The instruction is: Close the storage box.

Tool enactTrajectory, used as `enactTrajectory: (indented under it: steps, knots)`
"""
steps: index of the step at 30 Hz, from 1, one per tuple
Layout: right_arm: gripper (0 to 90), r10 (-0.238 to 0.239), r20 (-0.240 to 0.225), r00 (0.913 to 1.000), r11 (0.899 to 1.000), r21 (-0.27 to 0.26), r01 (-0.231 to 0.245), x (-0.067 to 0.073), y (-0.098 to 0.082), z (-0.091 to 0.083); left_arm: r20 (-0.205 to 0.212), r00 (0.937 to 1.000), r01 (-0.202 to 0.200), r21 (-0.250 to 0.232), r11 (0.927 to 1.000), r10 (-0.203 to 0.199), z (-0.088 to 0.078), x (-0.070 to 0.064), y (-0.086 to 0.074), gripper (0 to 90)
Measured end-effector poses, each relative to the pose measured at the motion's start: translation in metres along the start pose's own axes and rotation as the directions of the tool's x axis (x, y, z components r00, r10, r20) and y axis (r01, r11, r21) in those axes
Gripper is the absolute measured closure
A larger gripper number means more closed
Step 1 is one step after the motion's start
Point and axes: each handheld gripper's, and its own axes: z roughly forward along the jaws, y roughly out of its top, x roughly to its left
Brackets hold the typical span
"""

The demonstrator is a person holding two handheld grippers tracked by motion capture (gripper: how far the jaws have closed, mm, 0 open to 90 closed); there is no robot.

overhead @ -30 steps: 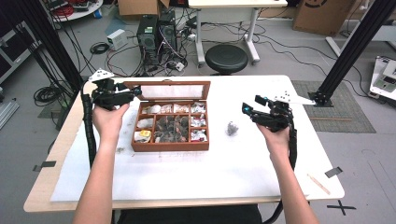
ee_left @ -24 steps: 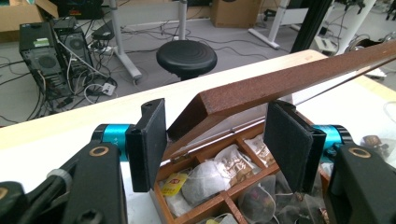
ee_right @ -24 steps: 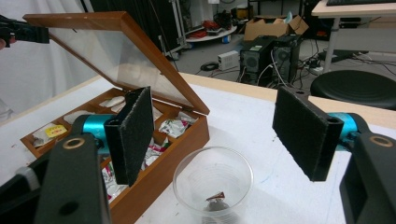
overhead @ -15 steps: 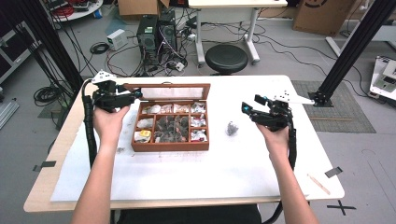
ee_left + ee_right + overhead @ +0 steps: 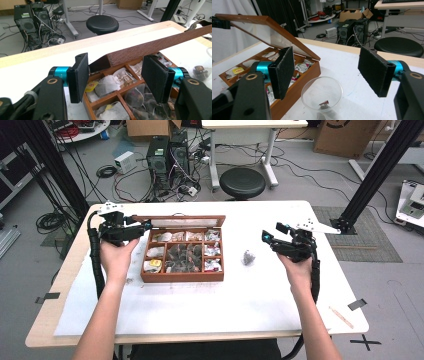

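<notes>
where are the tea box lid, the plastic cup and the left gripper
tea box lid (image 5: 265,27): right gripper view, on its raised glass panel.
plastic cup (image 5: 322,93): right gripper view, on its clear inner wall.
left gripper (image 5: 115,75): left gripper view, midway between its open fingertips.

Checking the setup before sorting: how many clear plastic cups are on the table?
1. The clear plastic cup stands on the table, just right of the wooden tea box, ahead of the right gripper.

The box (image 5: 182,275) is sitting on the table (image 5: 280,310). Tea bags (image 5: 182,255) are lying inside it. The cup (image 5: 248,257) is standing just to its right.
</notes>
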Motion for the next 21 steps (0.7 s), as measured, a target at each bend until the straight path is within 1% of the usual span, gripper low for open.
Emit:
enactTrajectory:
  steps: [3, 8, 11, 18, 21]
  knots:
    - [30.0, 0.001, 0.004, 1.0000, 1.000, 0.002, -0.001, 0.001, 0.000, -0.001, 0.009, 0.9998, 0.016, 0.002, 0.9999, -0.016, -0.002, 0.000, -0.004, 38.9]
    - [30.0, -0.001, 0.008, 1.0000, 1.000, 0.005, 0.001, 0.000, -0.001, -0.001, 0.011, 0.9994, 0.032, 0.009, 0.9994, -0.032, -0.005, -0.002, -0.011, 38.8]
    - [30.0, 0.001, 0.010, 1.0000, 1.000, 0.005, -0.001, 0.001, -0.001, -0.001, 0.015, 0.9986, 0.050, 0.015, 0.9986, -0.051, -0.006, -0.002, -0.014, 38.8]
    - [29.8, -0.001, 0.012, 0.9999, 1.000, 0.004, 0.001, 0.001, -0.001, -0.002, 0.014, 0.9984, 0.055, 0.026, 0.9982, -0.055, -0.009, -0.005, -0.023, 38.8]
    - [29.8, 0.000, 0.014, 0.9999, 1.000, 0.004, 0.000, 0.001, -0.002, -0.002, 0.020, 0.9976, 0.065, 0.023, 0.9976, -0.066, -0.011, -0.006, -0.029, 38.7]
